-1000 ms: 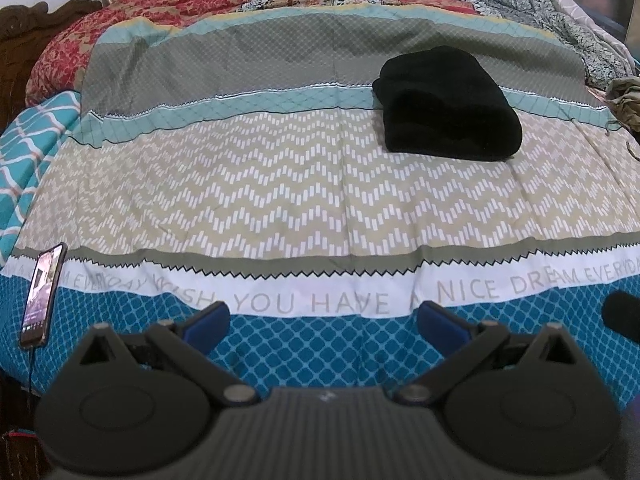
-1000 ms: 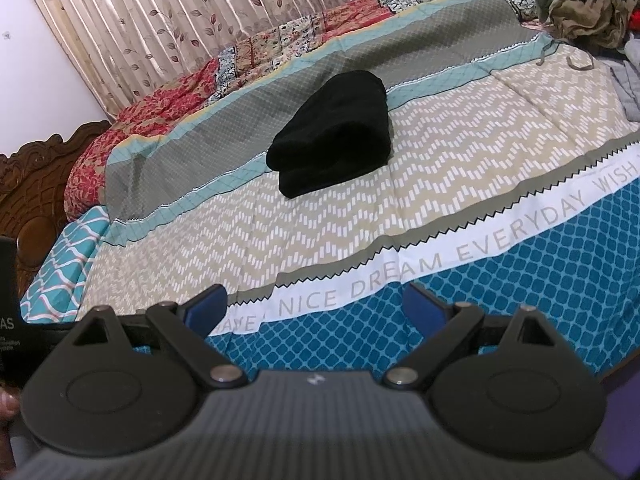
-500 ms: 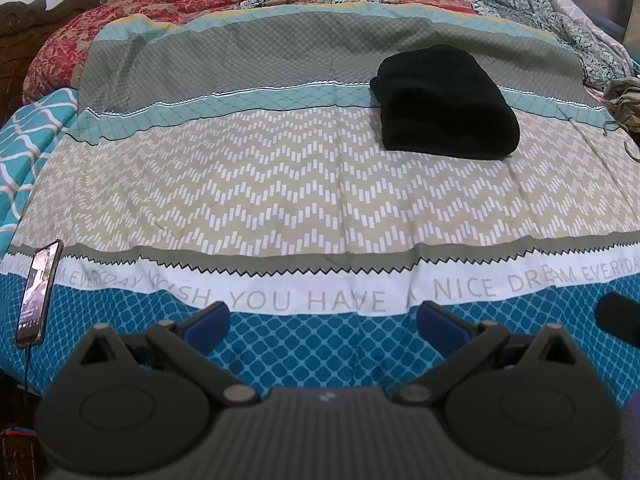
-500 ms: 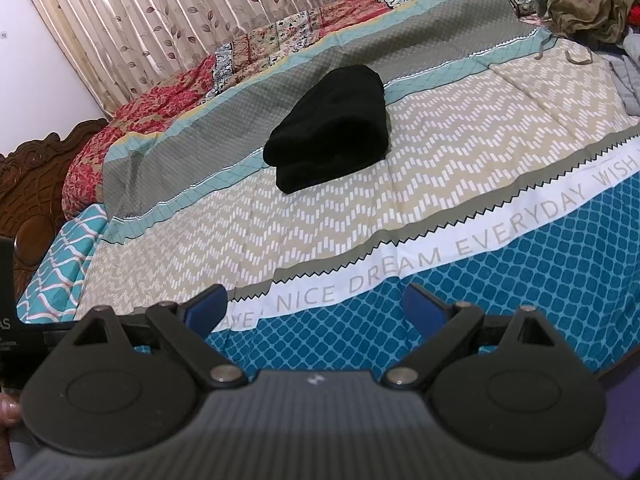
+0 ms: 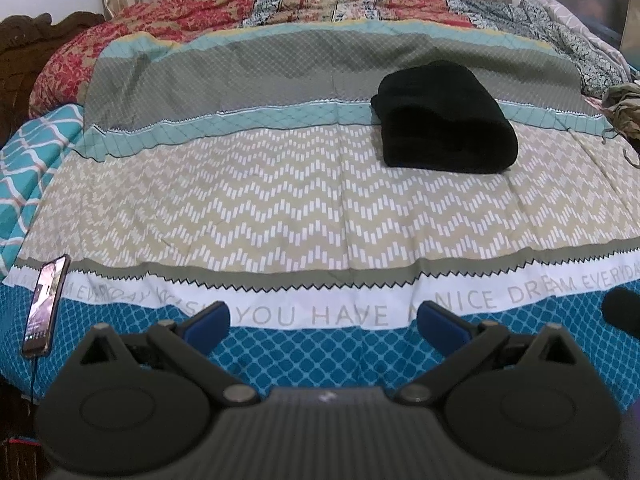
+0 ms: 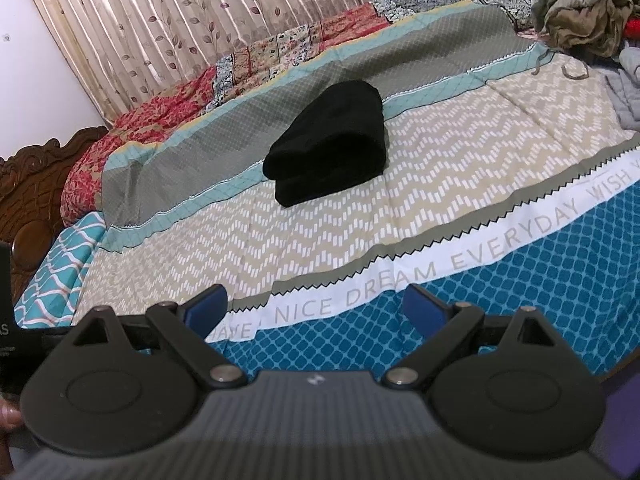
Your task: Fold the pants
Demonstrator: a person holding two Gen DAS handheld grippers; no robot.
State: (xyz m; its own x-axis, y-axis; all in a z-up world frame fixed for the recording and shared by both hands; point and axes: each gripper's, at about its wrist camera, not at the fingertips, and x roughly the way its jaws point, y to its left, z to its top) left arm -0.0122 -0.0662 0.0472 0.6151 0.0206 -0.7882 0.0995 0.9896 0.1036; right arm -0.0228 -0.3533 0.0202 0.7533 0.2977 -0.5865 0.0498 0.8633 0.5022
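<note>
Two hand-held grippers, left hand-held gripper [image 5: 324, 318] and right hand-held gripper [image 6: 316, 306], hang wide apart and empty above the bed's [image 5: 280, 208] near edge. The folded black pants [image 5: 444, 118] lie toward its far side.

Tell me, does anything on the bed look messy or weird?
The black pants look fine, folded in a neat bundle on the bedspread. Two things stand out: a phone lies right at the bed's left edge with its cable hanging off, and crumpled clothes are heaped at the far right corner.
</note>
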